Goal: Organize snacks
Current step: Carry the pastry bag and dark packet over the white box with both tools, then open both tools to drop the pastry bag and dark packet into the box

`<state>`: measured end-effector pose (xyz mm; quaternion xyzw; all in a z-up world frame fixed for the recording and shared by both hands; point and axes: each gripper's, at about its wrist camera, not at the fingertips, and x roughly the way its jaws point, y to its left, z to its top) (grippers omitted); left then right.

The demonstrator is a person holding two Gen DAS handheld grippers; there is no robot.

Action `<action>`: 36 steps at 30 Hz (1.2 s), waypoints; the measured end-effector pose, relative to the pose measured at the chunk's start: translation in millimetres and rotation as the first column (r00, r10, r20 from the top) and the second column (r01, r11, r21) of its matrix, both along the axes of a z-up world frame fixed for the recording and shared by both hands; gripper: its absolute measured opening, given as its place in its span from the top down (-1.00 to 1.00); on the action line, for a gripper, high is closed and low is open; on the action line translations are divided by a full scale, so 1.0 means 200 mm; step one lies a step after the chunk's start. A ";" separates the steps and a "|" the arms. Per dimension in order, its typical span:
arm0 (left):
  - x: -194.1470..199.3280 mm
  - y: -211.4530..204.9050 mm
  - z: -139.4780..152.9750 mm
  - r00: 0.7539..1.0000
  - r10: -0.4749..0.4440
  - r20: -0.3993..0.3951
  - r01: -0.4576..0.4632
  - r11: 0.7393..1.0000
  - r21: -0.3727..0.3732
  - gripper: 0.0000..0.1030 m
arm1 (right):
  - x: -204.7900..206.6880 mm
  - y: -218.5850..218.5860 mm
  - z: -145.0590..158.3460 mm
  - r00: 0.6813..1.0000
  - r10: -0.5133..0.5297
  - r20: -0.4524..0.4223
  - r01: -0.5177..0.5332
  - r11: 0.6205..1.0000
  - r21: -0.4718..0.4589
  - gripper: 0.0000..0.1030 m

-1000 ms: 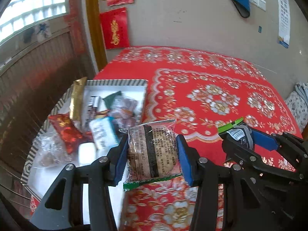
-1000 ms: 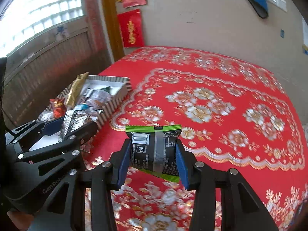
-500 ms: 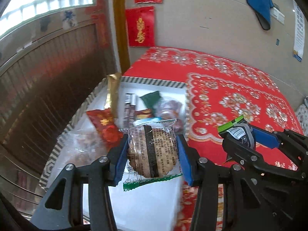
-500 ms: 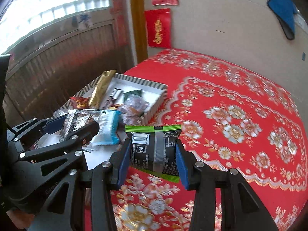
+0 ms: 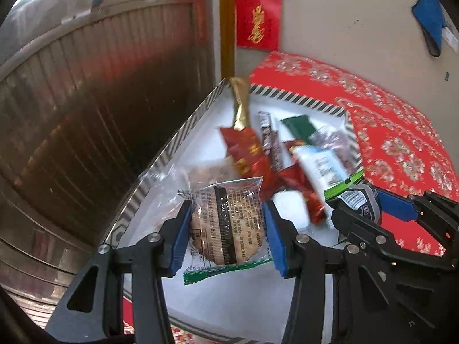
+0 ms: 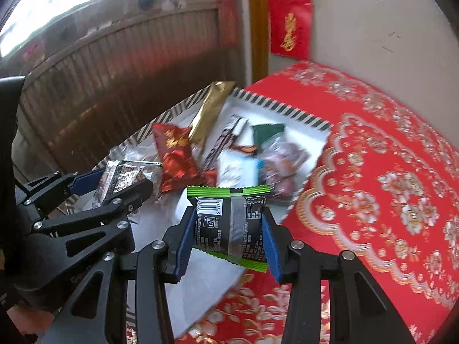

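My left gripper is shut on a clear-wrapped biscuit packet with green ends, held above the near left part of the white tray with its striped rim. My right gripper is shut on a black snack packet with green ends, held over the tray's near right part. Each gripper shows in the other's view: the right one at the right, the left one at the left. Several snacks lie in the tray: a gold bar, a red packet, a white-blue packet.
The tray sits at the left end of a table covered by a red floral cloth. A brown slatted wall panel runs along the tray's far left side. A beige wall with red paper hangings stands behind the table.
Both grippers have carried their packets to the left, from over the red cloth to over the tray, and rolled a little. Their grips have not changed.
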<state>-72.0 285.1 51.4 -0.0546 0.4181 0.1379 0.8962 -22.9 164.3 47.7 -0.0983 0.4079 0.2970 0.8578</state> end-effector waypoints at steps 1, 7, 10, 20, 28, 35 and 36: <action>-0.01 0.01 -0.01 1.000 0.002 -0.004 -0.002 1.000 0.001 0.02 | -0.01 0.01 -0.01 1.000 0.005 -0.001 -0.005 1.000 -0.005 0.15; -0.04 0.02 -0.06 1.000 0.003 -0.014 -0.003 1.000 0.002 0.02 | -0.06 0.03 -0.04 1.000 0.021 -0.015 -0.021 1.000 -0.013 0.11; -0.06 0.02 -0.07 1.000 0.010 -0.014 -0.010 1.000 0.000 0.01 | -0.08 0.03 -0.05 0.999 0.031 -0.019 -0.031 1.000 0.001 0.08; -0.09 0.02 -0.11 0.998 0.059 -0.003 -0.059 0.998 -0.016 -0.37 | -0.16 -0.05 -0.03 0.999 0.034 -0.005 -0.034 0.999 0.034 -0.16; -0.20 -0.03 -0.05 0.992 0.078 0.102 -0.078 0.997 -0.005 -0.67 | -0.26 -0.16 0.02 0.995 0.011 0.101 -0.017 0.998 0.055 -0.31; -0.27 -0.11 -0.01 0.984 0.069 0.164 -0.070 0.998 0.003 -0.76 | -0.30 -0.30 0.09 0.966 -0.106 0.237 0.086 0.992 0.094 -0.61; -0.27 -0.13 -0.01 0.983 0.068 0.168 -0.070 0.998 0.005 -0.76 | -0.29 -0.31 0.08 0.963 -0.121 0.239 0.101 0.991 0.093 -0.61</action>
